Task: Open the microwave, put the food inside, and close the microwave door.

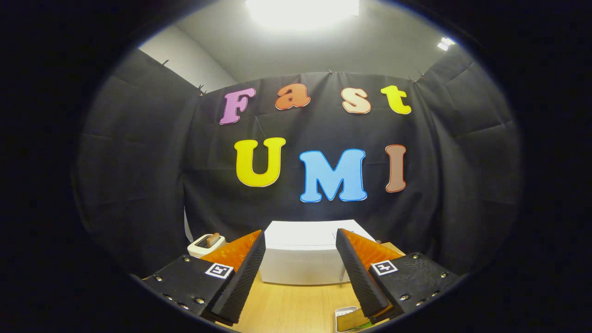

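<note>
Pale wood-grain worktop (296,305) runs forward from under the tongs (300,273), whose two fingers (243,273) stand wide apart with nothing between them but bare wood, so they hold nothing.

Beyond the fingertips, roughly centred in the gap, sits a white box-shaped microwave (303,254). It rests on the worktop close to the black cloth wall (138,185) of the booth. Its flat top and its plain front face are in view, and the door appears to be closed, since the front reads as one unbroken white panel; no handle or seam can be made out clearly at this size.

Just beside the right finger, near its base and partly hidden under it, lies a small shallow white tray (346,317) holding a tan slice of food, possibly bread, with a touch of green at its lower edge. The tray lies on the worktop nearer the tongs than the microwave, and well apart from it.

Off to the left of the microwave, peeking past the left finger, stands a small cream-white toaster (203,245) with a brown piece sticking up from its slot. It is apart from the microwave, near the cloth wall.

Overhead, a bright rectangular ceiling light (300,11) glares above the cloth, and a smaller lamp (445,44) shows to the right.
</note>
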Demonstrator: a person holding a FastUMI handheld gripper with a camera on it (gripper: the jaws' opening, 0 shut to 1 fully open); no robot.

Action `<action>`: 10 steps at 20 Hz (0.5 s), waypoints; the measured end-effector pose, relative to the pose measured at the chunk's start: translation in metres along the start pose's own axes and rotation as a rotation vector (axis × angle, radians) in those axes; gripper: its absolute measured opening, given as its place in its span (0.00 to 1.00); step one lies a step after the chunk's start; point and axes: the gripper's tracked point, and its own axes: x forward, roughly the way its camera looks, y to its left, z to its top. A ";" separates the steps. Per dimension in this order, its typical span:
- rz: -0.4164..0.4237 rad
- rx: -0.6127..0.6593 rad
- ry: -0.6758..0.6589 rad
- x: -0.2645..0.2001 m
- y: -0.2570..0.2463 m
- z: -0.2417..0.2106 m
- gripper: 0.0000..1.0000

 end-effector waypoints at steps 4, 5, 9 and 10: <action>0.002 0.005 0.017 0.027 -0.014 -0.027 0.93; -0.006 -0.002 0.014 0.036 -0.021 -0.033 0.93; -0.062 -0.042 -0.036 0.080 -0.054 -0.061 0.93; -0.074 -0.047 -0.041 0.091 -0.061 -0.072 0.93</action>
